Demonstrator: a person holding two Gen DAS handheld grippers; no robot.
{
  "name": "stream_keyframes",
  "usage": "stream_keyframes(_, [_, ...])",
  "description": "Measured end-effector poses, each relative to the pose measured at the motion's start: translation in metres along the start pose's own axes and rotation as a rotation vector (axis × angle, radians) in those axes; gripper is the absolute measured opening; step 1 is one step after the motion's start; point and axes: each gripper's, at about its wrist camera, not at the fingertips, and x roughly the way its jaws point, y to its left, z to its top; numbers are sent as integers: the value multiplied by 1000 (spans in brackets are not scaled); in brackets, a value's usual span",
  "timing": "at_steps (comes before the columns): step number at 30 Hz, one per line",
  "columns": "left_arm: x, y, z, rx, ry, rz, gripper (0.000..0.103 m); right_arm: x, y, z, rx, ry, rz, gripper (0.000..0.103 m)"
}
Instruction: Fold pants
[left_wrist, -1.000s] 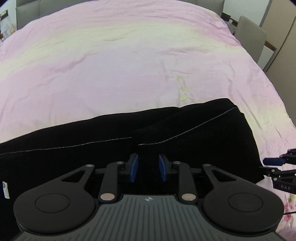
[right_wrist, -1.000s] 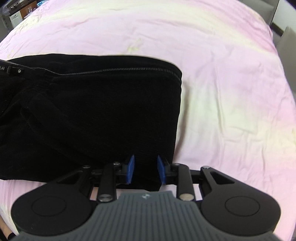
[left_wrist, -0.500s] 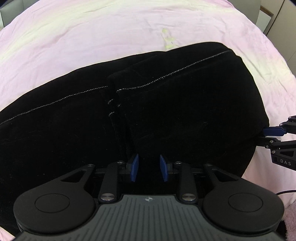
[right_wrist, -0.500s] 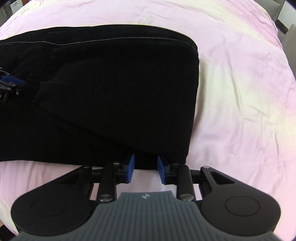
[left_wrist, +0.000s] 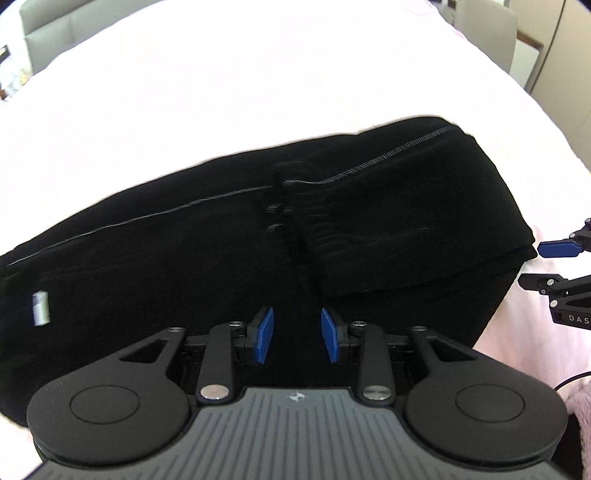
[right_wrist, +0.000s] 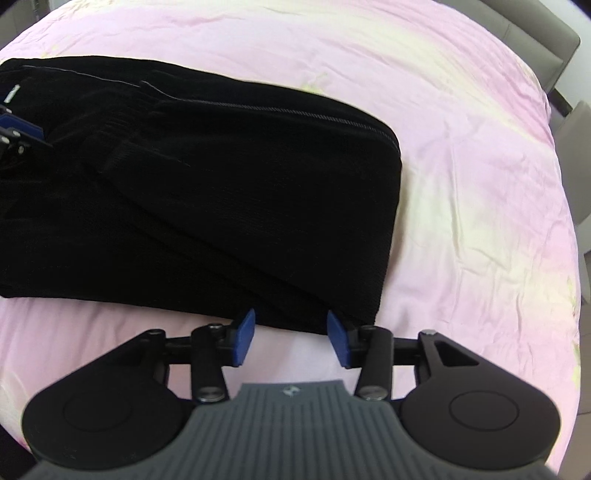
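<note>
Bright daylight washes out the bedsheet (left_wrist: 295, 74) to near white in the left wrist view, while the right keeps its pink tint; black pants (right_wrist: 207, 192) show little detail, and fisheye bending curves the edges of both frames

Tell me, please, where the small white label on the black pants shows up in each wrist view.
Left wrist view: the white label sits at the far left edge, on the black pants.
Right wrist view: the label shows as a thin sliver in the upper left corner.
Shared landmark: the pale stitched seam line along the pants' far edge.
</note>
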Motion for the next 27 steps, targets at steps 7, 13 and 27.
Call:
stream_keyframes(7, [-63, 66, -16, -101, -90, 69, 52, -41, 51, -6, -27, -81, 84, 65])
stream_keyframes(13, [-90, 151, -42, -243, -109, 193, 63, -46, 111, 4, -81, -115, 177, 64])
stream_keyframes(27, [-62, 328, -130, -867, -105, 37, 76, -33, 200, 82, -240, -122, 206, 64])
